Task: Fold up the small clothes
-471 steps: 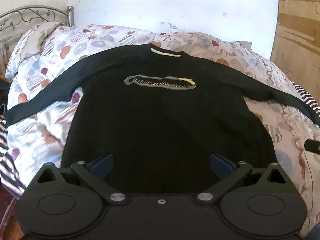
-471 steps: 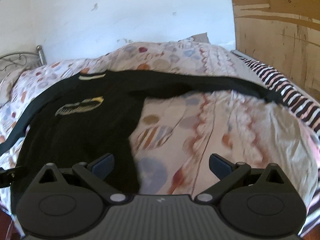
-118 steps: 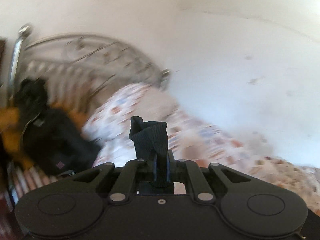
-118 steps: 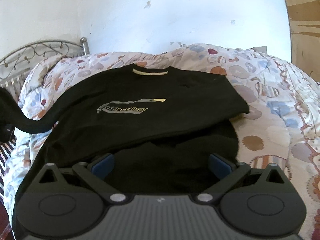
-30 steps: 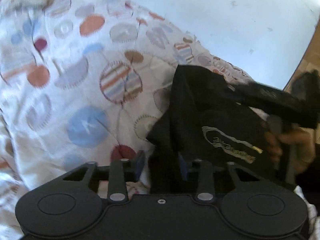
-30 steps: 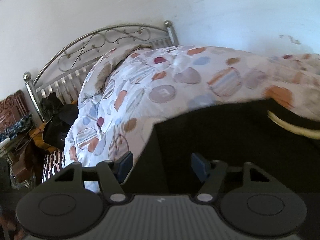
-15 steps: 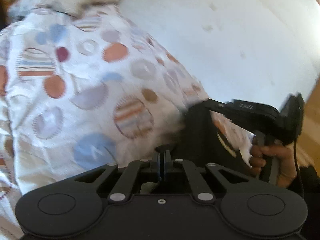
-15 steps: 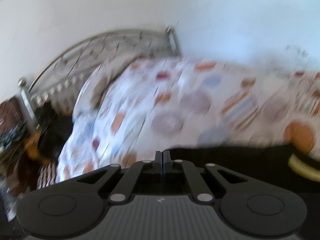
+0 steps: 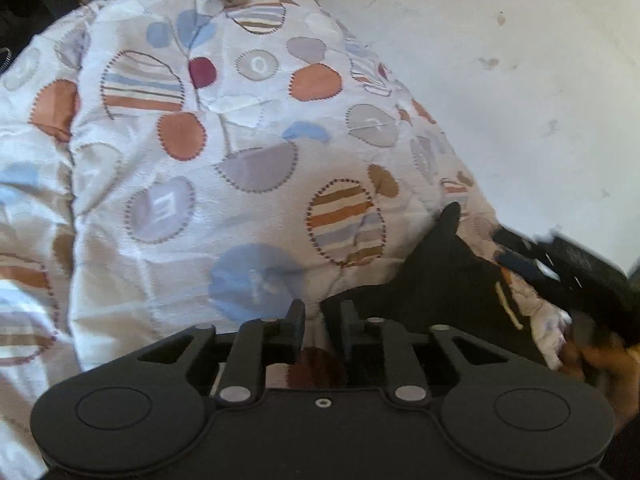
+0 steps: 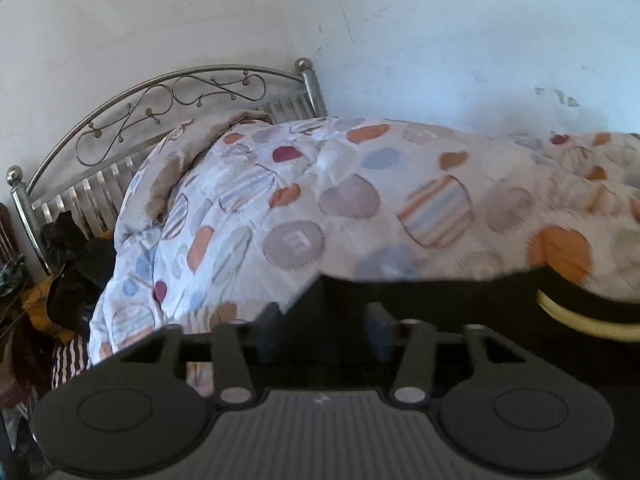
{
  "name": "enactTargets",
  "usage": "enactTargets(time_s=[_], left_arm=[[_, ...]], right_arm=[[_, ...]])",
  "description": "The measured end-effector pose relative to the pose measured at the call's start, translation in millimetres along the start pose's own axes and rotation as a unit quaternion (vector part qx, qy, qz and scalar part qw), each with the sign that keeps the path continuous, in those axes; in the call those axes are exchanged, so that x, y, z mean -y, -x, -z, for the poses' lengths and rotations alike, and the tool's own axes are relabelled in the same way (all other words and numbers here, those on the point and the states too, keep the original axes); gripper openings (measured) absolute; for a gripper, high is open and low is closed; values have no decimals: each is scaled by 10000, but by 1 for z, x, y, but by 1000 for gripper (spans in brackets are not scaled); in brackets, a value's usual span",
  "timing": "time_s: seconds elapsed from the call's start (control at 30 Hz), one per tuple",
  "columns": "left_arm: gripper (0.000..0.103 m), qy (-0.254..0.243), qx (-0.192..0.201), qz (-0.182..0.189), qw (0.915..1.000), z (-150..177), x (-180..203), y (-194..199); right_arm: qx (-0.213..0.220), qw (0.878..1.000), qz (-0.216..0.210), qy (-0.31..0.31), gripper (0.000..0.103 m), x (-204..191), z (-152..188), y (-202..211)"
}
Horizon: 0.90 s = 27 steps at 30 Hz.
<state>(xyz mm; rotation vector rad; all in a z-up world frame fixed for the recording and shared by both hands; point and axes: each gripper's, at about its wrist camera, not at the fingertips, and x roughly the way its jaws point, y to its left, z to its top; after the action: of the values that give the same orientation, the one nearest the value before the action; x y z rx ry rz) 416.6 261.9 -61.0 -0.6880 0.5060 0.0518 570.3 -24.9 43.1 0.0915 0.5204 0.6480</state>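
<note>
Both jaws are opening: left hand-held gripper (image 9: pixel 322 322) narrow and empty, right hand-held gripper (image 10: pixel 324 332) wider, straddling the shirt (image 10: pixel 440 300). Advise clearing the fabric fully, then regripping the edge at 3 o'clock.

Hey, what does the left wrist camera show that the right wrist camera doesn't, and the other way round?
Only the left wrist view shows the right gripper from outside, held in the person's hand, and the left gripper with its jaws opening over bare quilt.

Only the right wrist view shows the metal headboard, the pile of clothes beside the bed, and the shirt's pale collar band; there the right gripper's jaws are opening with the shirt's edge between them.

Both show the black shirt lying on the patterned quilt below a white wall.
</note>
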Motion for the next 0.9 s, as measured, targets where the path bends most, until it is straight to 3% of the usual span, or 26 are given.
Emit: enactTargets(time_s=[0.07,0.2,0.27,0.37,0.6,0.73,0.9], left_arm=[[53,-27,79,-124,9999,0,2,8],[73,-335,233,-318,9987,2,11,27],[84,-582,247,-373,9973,10,19,40],[93,-920,229,-367,9948,25,29,59],[102,-1613,-100,-333,9863,73,59,95],[102,-1812,-301,-363,9823,103,75,113],[102,-1948,-565,-553,9777,138,82,141]], right_arm=[[-48,9999,127,84,68,6,13,24],[-62,9996,244,116,89,19,50,97],[-92,9992,353,143,93,24,73,140],[-79,9969,776,131,102,29,106,200],[162,9787,2046,63,103,22,184,315],[94,9716,2356,-179,103,17,219,354],[-137,9691,2429,-415,103,7,249,377]])
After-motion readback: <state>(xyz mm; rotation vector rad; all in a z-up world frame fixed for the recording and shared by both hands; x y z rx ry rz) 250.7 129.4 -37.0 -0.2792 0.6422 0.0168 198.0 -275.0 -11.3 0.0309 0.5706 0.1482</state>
